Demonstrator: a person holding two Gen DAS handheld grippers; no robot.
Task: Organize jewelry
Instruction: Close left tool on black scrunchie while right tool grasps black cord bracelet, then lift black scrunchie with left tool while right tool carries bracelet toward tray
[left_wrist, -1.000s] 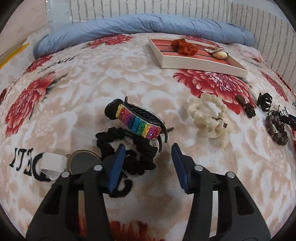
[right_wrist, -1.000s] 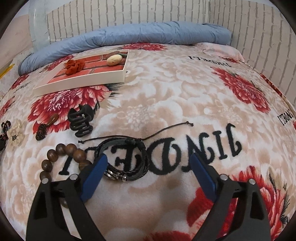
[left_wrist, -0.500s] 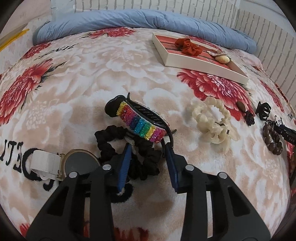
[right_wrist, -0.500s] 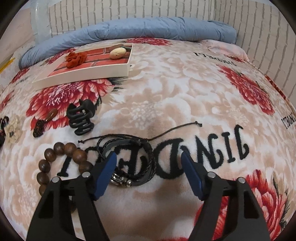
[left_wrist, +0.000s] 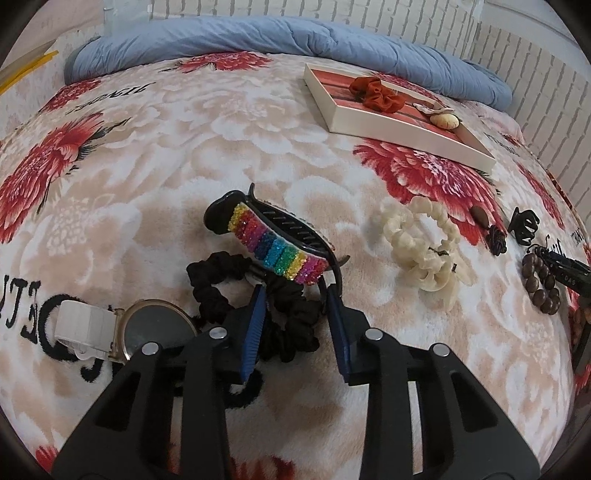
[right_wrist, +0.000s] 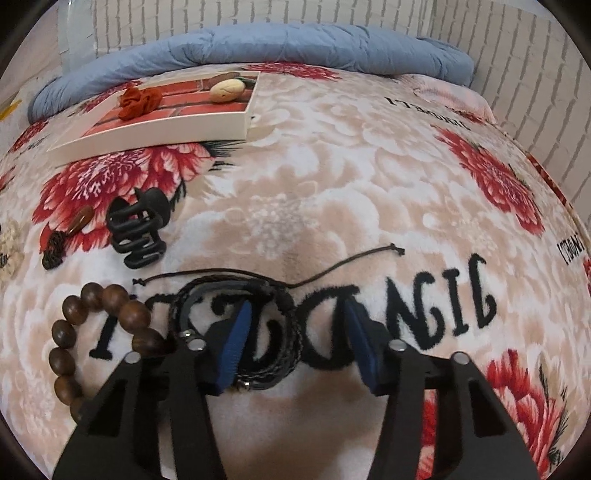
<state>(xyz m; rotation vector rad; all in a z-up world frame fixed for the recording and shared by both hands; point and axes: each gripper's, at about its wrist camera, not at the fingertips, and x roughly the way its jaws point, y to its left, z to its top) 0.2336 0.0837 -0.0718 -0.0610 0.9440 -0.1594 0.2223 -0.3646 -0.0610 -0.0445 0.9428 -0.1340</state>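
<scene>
Grasp step: left hand-held gripper (left_wrist: 295, 295) spread astride black scrunchie (left_wrist: 291, 325); right hand-held gripper (right_wrist: 295, 317) spread astride leather bracelet (right_wrist: 284, 328), contact unclear. Next: pinch, carry to tray (left_wrist: 406, 131) at 1 o'clock.

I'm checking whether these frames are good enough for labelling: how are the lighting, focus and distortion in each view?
Left wrist view: even, soft light with faint shadows; strong fisheye bending and dark corners; the rainbow hair clip is sharp, and the wooden bead bracelet at the edge looks squeezed. Right wrist view: same flat light, no glare; the tray and brick wall curve; the tongs' blue pads look slightly soft.
</scene>
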